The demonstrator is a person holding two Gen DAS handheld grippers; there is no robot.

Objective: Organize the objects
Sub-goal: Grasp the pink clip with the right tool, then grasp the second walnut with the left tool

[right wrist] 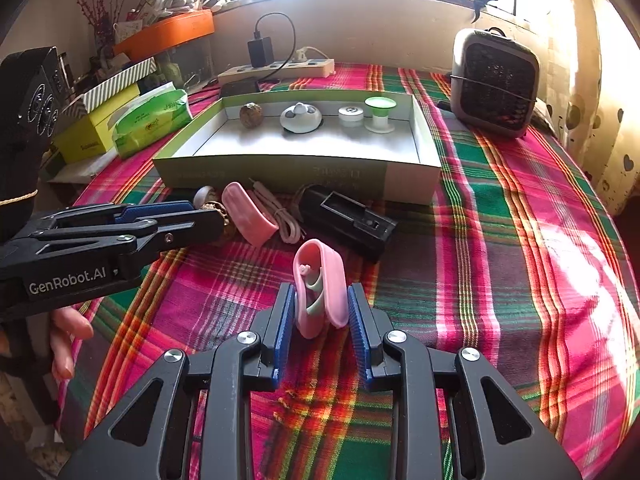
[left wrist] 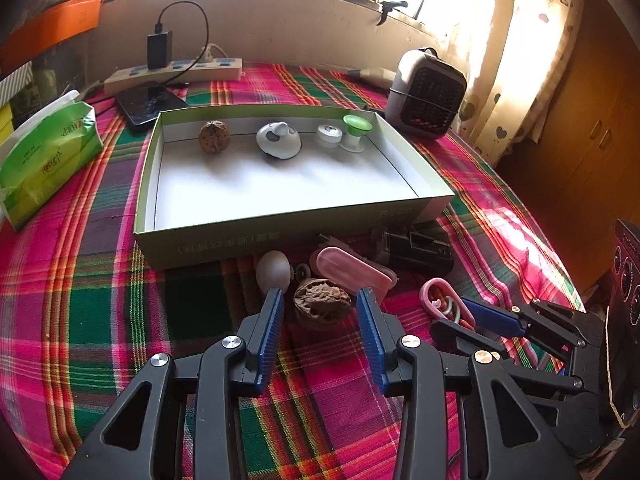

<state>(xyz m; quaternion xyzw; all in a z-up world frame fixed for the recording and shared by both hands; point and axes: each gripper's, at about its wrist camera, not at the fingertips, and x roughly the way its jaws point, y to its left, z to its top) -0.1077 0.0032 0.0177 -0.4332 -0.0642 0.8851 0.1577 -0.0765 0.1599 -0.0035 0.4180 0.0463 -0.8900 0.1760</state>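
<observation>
Right gripper (right wrist: 320, 308) clasps pink clip (right wrist: 320, 288) (long axis upright); left gripper (left wrist: 320, 306) gapes.

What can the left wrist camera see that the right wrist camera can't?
Only the left wrist view shows the whole walnut between the open left gripper fingers. Only the right wrist view shows the striped box and the pink clip up close between the right gripper fingers. Both show the green tray and the heater.
</observation>
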